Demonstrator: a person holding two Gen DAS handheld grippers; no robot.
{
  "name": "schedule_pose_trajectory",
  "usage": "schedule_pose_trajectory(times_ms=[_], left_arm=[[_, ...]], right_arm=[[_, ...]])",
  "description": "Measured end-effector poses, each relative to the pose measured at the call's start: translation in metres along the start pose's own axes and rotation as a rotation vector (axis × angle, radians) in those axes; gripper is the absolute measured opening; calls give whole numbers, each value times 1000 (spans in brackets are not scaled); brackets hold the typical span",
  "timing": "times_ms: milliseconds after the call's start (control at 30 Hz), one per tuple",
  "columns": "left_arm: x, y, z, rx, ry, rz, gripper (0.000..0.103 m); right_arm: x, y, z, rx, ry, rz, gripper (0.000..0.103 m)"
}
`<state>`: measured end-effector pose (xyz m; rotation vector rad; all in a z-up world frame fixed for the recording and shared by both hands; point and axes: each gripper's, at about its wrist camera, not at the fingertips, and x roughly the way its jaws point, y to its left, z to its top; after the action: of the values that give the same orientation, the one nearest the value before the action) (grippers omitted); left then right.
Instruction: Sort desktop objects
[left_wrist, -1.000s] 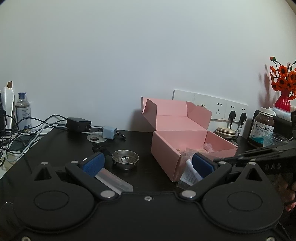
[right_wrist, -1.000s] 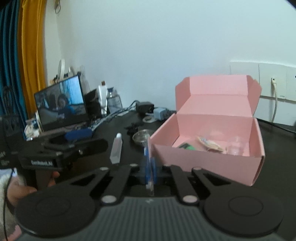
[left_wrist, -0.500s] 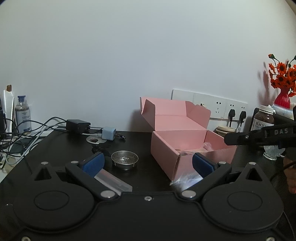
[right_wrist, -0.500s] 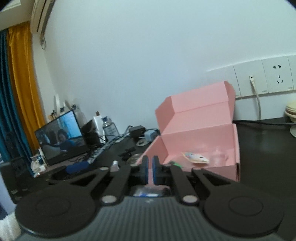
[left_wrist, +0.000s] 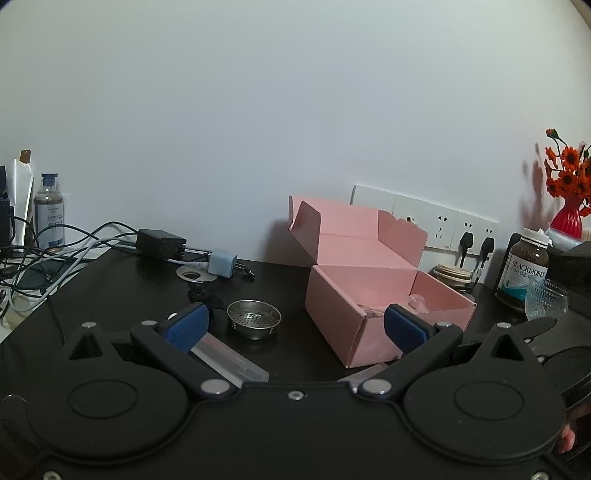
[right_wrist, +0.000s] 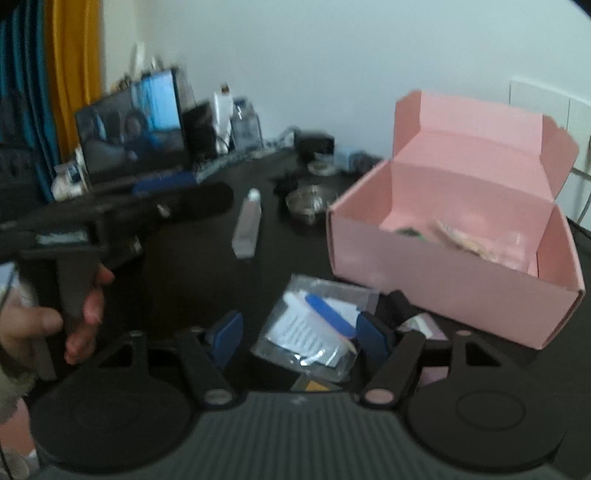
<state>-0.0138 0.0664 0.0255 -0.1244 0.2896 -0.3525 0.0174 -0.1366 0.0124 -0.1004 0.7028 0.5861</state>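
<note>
Half a second on, the right gripper (right_wrist: 297, 334) has swung down from the wall and its jaws, then pressed together, now stand spread over a clear packet (right_wrist: 314, 326) lying flat on the desk (right_wrist: 177, 273) in front of the pink box (right_wrist: 454, 236). Several items already sit in the box; the packet, a tube (right_wrist: 246, 229) and a strainer (left_wrist: 253, 319) remain outside. Left gripper (left_wrist: 293, 326) jaws are spread too, holding nothing.
</note>
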Motion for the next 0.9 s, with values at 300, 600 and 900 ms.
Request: schedule_pose_trajectory(times_ms=[300, 600, 900], left_arm=[[0, -4, 0, 21, -6, -2, 103], [0, -1, 0, 2, -7, -3, 103], [0, -2, 0, 3, -9, -3, 103]], right_arm=[[14, 7, 8, -90, 64, -69, 67], [-3, -5, 8, -24, -7, -62, 20], [-48, -28, 14, 146, -161, 51, 20]])
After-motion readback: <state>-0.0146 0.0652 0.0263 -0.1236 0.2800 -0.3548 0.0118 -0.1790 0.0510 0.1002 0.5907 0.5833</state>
